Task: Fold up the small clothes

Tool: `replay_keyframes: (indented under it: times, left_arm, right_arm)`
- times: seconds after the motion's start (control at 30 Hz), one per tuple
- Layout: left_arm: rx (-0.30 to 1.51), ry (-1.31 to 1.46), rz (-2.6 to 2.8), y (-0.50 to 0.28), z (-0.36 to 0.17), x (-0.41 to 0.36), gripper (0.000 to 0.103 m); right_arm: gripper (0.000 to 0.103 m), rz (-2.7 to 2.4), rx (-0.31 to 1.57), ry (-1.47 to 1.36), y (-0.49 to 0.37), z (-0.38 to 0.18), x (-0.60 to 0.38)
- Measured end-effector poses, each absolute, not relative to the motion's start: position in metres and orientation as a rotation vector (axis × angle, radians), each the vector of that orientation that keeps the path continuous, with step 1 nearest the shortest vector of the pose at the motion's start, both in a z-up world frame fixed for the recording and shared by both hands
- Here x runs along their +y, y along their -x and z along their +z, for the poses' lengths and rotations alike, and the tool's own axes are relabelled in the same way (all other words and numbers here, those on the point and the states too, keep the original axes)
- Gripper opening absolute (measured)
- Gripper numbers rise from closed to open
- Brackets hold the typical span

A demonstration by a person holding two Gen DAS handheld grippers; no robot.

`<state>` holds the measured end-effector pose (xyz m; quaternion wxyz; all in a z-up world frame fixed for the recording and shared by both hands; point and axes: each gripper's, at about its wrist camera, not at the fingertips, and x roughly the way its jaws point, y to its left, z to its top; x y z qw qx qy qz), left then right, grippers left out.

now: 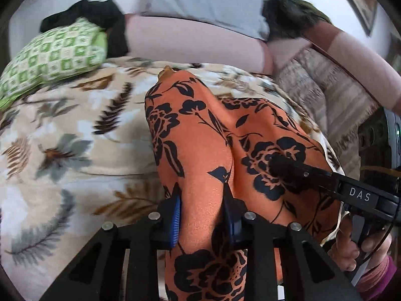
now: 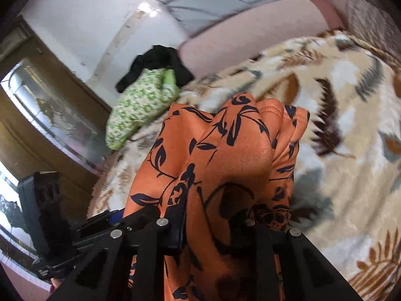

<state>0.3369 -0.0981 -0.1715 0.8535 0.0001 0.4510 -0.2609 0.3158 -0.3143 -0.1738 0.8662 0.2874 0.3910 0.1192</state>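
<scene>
An orange garment with a black flower print (image 1: 200, 130) hangs lifted above the leaf-patterned blanket (image 1: 75, 130). My left gripper (image 1: 201, 213) is shut on its cloth, which bunches between the blue pads. My right gripper (image 1: 283, 169) shows at the right of the left wrist view, clamped on the same garment. In the right wrist view the orange garment (image 2: 238, 150) drapes over and between the fingers of my right gripper (image 2: 213, 228), hiding the tips. The left gripper (image 2: 82, 228) shows at the lower left there, its tips under the cloth.
A green patterned pillow (image 1: 52, 55) with a black cloth (image 1: 100, 15) lies at the blanket's far side. A seated person's bare legs and grey shorts (image 1: 205, 2) are beyond the blanket. A wooden cabinet with glass (image 2: 50, 105) stands at left. The blanket (image 2: 351, 150) spreads right.
</scene>
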Motion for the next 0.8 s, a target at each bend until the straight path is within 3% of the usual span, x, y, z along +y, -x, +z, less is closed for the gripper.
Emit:
replay_keyframes:
  times: [0.1,0.17,0.23,0.27,0.3,0.33,0.5,0.8]
  left_arm:
    - [1.004,-0.057,-0.43,-0.353,-0.19,-0.087,0.041]
    - [1.035,-0.183,-0.252,-0.359,-0.215,-0.084,0.044]
    - [1.005,-0.244,-0.192,-0.354,-0.224,-0.077,0.054]
    - [0.976,-0.252,-0.158,-0.347,-0.22,-0.072,0.061]
    - [0.951,-0.26,-0.118,-0.341,-0.215,-0.068,0.065]
    - [0.914,-0.259,-0.086,-0.334,-0.205,-0.063,0.066]
    - [0.761,-0.193,-0.052,-0.295,-0.153,-0.051,0.075]
    - [0.625,-0.167,-0.056,-0.231,-0.081,-0.043,0.078]
  right_arm:
    - [0.025,0.281,0.842,-0.617,-0.338,-0.179,-0.301]
    - [0.03,0.265,0.905,-0.621,-0.355,-0.2,-0.292]
    - [0.038,0.188,1.013,-0.57,-0.367,-0.229,-0.281]
    - [0.042,0.148,1.044,-0.541,-0.367,-0.237,-0.276]
    - [0.061,0.105,1.021,-0.506,-0.362,-0.236,-0.273]
    - [0.065,0.078,0.995,-0.482,-0.356,-0.231,-0.272]
    - [0.066,0.008,0.818,-0.353,-0.309,-0.164,-0.273]
    - [0.066,0.011,0.637,-0.162,-0.216,-0.06,-0.235]
